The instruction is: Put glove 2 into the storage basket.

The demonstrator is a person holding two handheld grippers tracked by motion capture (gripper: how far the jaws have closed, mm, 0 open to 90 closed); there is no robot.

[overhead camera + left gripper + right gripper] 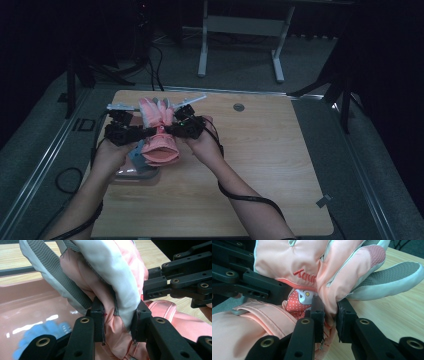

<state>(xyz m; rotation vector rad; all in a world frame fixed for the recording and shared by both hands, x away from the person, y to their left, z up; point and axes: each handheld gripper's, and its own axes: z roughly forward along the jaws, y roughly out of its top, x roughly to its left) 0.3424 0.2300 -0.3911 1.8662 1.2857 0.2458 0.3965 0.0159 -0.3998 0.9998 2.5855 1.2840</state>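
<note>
A padded pink glove (159, 131) with grey and white finger parts hangs between both grippers above the left side of the wooden table (260, 165). My left gripper (144, 133) pinches the glove (110, 290) from the left, its black pads squeezing the pink fabric at the wrist. From the right, my right gripper (169, 130) is shut on a fold of the same glove (294, 262) beside a dotted cartoon patch (298, 302). The glove's fingers point away from the person and its cuff hangs toward the person.
A clear pinkish tray (135, 175) lies on the table under the left hand; its wall (30, 290) shows in the left gripper view, with something blue (42, 333) inside. A round grommet (238, 107) sits near the far edge. White desk legs (202, 50) stand beyond.
</note>
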